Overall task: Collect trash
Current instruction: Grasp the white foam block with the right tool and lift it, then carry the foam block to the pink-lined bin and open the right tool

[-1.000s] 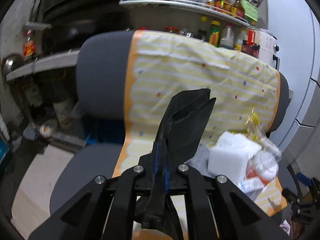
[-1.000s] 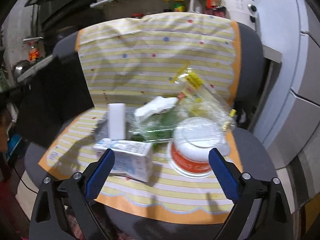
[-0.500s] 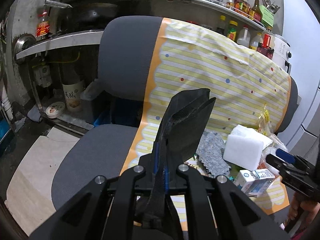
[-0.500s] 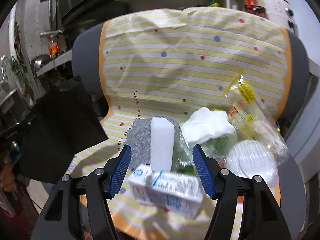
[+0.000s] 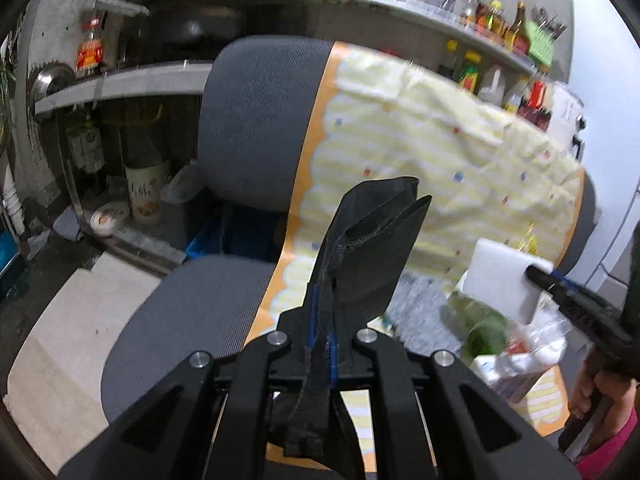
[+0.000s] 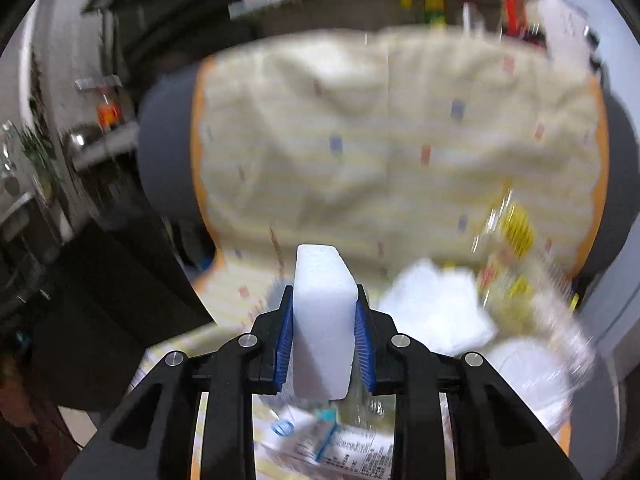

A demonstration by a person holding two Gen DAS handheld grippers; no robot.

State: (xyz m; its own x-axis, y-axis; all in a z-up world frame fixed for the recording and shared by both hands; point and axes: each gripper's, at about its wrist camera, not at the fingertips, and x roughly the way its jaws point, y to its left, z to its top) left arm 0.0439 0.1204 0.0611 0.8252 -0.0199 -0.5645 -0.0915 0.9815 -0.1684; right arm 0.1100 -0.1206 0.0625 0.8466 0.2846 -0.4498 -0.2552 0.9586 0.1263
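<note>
Carton [image 6: 340,446] lies on cloth [image 6: 380,152], before chair back [image 5: 260,120].

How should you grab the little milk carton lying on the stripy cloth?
Grip the milk carton across its two long flat sides, coming from above. It seems to lie on its side on the striped cloth, so those faces probably give the pads flat, parallel surfaces. It is blurred, so its exact angle is unclear. The right gripper is already shut on the white foam block.

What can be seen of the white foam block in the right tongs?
The white foam block is a plain rectangular slab with softly rounded edges and a matte, spongy look. It stands on edge between the blue pads of the right tongs, which have just been closing and now press both broad faces. It hangs above the litter on the striped cloth.
</note>
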